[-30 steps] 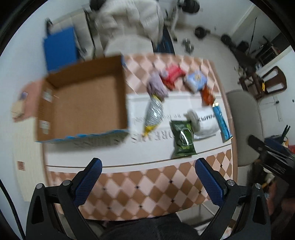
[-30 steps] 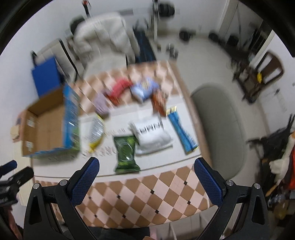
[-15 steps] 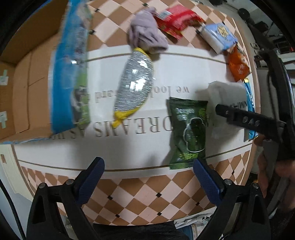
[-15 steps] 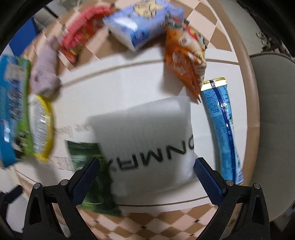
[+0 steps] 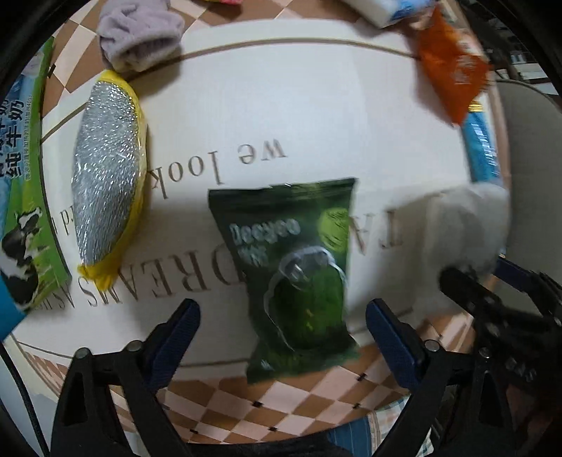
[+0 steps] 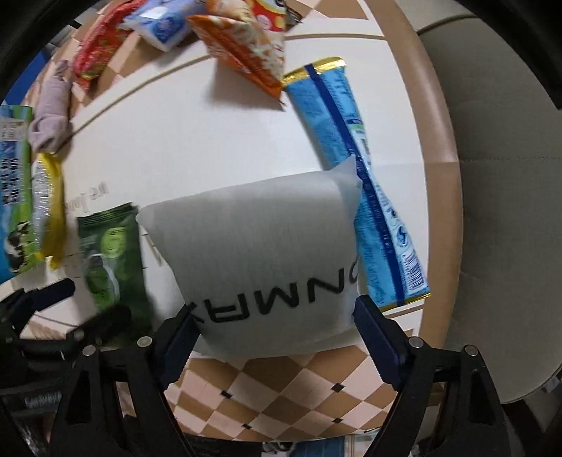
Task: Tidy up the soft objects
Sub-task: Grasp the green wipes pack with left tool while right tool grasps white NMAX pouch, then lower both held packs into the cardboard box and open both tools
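Our left tongs (image 5: 282, 318) stand spread wide over the desk (image 5: 281, 116), the green snack bag (image 5: 298, 270) lying between the blue pads (image 5: 181, 325). At ten o'clock we see a silver-and-yellow packet (image 5: 105, 175), at eleven a lilac sock (image 5: 140, 31), at one an orange packet (image 5: 451, 75), at three a blurred white pouch (image 5: 467, 225).

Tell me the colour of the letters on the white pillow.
Black, on the pillow; the right wrist view shows it best.

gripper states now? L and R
Left gripper: open, holding nothing, straddling the green snack bag.
Right gripper: open, fingers flanking the white pouch, not clamped.
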Available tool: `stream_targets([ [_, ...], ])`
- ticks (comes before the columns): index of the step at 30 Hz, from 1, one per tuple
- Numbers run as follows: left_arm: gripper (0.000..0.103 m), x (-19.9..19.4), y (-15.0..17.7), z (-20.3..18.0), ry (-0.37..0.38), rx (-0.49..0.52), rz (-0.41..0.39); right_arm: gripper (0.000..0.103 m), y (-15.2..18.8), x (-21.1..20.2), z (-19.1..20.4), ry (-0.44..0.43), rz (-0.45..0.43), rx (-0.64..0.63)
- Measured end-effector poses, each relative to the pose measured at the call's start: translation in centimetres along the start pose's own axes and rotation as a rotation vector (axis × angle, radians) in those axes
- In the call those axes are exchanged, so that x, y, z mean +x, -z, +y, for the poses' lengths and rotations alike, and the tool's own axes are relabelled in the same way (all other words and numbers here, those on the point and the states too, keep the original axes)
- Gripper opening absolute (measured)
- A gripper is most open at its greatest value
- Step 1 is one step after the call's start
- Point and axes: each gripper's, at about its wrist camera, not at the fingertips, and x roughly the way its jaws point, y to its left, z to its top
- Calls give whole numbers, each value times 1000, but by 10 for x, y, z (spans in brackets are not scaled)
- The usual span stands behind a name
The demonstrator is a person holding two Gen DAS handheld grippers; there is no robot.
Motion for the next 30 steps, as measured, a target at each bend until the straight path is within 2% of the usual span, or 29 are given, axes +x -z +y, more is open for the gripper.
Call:
stream_targets([
  [1, 76, 4, -1, 1, -10, 1, 7, 91, 1, 3, -3, -6, 3, 6],
  [2, 73, 8, 0, 1, -21, 6, 14, 92, 1, 3, -4, -2, 5, 8],
  [4, 49, 14, 3, 3, -37, 11, 19, 92, 2, 6, -8, 7, 2, 9],
  [6, 48, 15, 9, 0, -72, 28, -5, 93, 1, 9, -14, 12, 3, 16],
  [10, 34, 12, 19, -4, -80, 24, -29, 90, 2, 10, -17, 25, -7, 32],
  [13, 32, -7, 32, -6, -110, 49, -81, 79, 5, 8, -10, 43, -58, 39],
  [15, 32, -27, 45, -3, -102, 54, -124, 70, 17, -8, -8, 8, -71, 53],
  [18, 32, -66, 72, 9, -75, 52, -202, 69, 38, -36, -2, -115, -95, 41],
  [22, 32, -140, 110, 47, -43, 5, -327, 69, 70, -98, 36, -199, -185, -79],
  [25, 32, -203, 118, 85, -53, -66, -396, 69, 77, -138, 94, -276, -245, -158],
  [27, 32, -226, 112, 123, -42, -113, -415, 69, 78, -150, 143, -313, -275, -203],
  [28, 32, -232, 112, 137, -38, -134, -421, 69, 71, -156, 182, -334, -286, -228],
  [30, 32, -247, 106, 174, -40, -193, -436, 69, 62, -170, 233, -355, -297, -273],
])
